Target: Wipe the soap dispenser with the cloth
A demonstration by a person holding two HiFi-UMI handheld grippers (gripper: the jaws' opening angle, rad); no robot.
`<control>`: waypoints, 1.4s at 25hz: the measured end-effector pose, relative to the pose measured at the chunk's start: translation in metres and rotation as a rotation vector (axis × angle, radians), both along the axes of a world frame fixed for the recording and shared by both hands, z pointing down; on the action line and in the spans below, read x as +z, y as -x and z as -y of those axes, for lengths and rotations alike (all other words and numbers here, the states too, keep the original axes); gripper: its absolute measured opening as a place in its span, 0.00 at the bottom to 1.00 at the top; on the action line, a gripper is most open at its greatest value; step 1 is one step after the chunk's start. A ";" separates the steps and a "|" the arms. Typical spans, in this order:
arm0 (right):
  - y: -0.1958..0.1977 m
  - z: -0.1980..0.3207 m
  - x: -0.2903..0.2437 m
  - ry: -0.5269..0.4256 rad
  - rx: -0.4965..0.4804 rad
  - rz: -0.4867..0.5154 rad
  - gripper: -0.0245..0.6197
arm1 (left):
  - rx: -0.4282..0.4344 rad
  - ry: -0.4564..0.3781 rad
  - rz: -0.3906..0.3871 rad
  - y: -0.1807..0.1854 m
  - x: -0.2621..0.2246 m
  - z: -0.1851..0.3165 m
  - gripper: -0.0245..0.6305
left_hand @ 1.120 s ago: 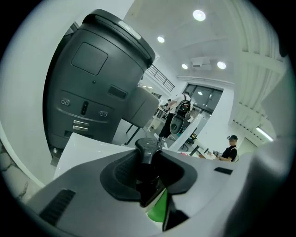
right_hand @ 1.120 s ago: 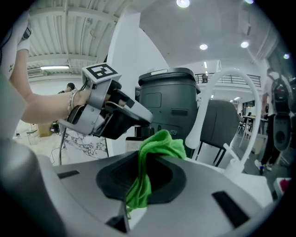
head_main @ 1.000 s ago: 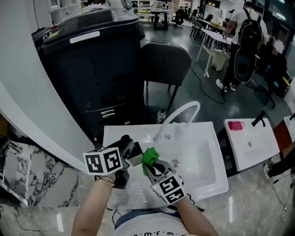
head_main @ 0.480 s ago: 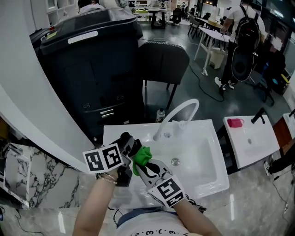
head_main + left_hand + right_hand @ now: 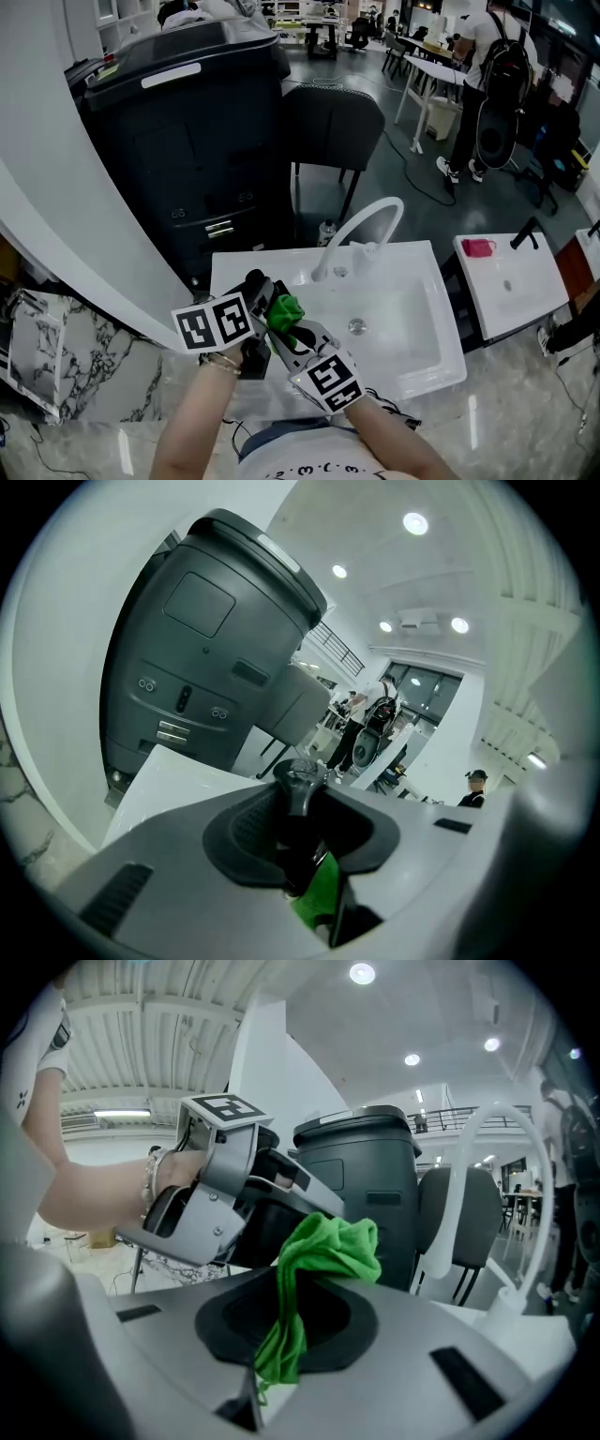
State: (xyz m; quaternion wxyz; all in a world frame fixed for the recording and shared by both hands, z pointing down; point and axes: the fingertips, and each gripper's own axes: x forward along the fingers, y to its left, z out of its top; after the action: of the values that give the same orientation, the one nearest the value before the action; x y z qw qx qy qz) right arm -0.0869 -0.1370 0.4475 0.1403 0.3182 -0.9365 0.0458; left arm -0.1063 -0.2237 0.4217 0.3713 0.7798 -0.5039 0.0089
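So both grippers are up over the front left corner of the white sink [image 5: 427,366], close together. The left gripper [image 5: 259,292] has its jaws closed partway around a black soap dispenser [image 5: 302,778]. In the left gripper view the pump head pokes up right between the dark pads, so it's clamped and held off the counter. The right gripper [image 5: 292,330] has its jaws pinched on a bright green cloth [image 5: 319,1251], and a bunched wad of it sticks out past the tips while a strand hangs down between them. That wad sits right up against the dispenser's side, just beside the left gripper's jaws, and a bit of green shows low in the left gripper view too. Can't say for sure it's actually pressing on the dispenser, though. The arched white faucet [image 5: 364,234] is at the sink's back edge, well clear of the grippers. Behind the sink there's a big dark bin-looking unit [image 5: 183,141] and a black chair [image 5: 333,127]. Off to the right is a second small basin [image 5: 511,300] with something pink [image 5: 478,250] on it.
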 end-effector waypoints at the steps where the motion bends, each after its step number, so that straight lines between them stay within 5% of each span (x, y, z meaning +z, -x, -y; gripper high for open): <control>1: -0.002 0.000 0.002 0.004 0.005 -0.011 0.11 | -0.001 -0.002 0.000 0.000 0.000 -0.001 0.20; 11: -0.038 0.008 0.038 0.111 0.145 -0.104 0.11 | -0.004 -0.036 -0.003 0.007 -0.010 -0.002 0.20; 17: -0.065 0.018 0.036 0.151 0.233 -0.057 0.11 | 0.030 -0.077 0.047 0.015 -0.009 -0.003 0.20; 21: -0.077 0.019 0.006 0.102 0.224 0.039 0.11 | 0.168 -0.230 0.127 0.010 -0.021 -0.012 0.20; 29: -0.049 0.008 -0.052 -0.010 0.044 0.166 0.11 | 0.394 -0.612 0.351 -0.010 -0.051 -0.040 0.20; 35: -0.024 -0.001 -0.038 0.001 -0.022 0.112 0.11 | 0.422 -0.733 0.283 -0.017 -0.073 -0.056 0.20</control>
State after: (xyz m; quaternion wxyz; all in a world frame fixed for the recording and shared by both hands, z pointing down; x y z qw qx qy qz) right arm -0.0628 -0.1362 0.4100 0.0882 0.3048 -0.9463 0.0625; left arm -0.0892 -0.1678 0.3483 -0.0124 0.9368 -0.3494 0.0119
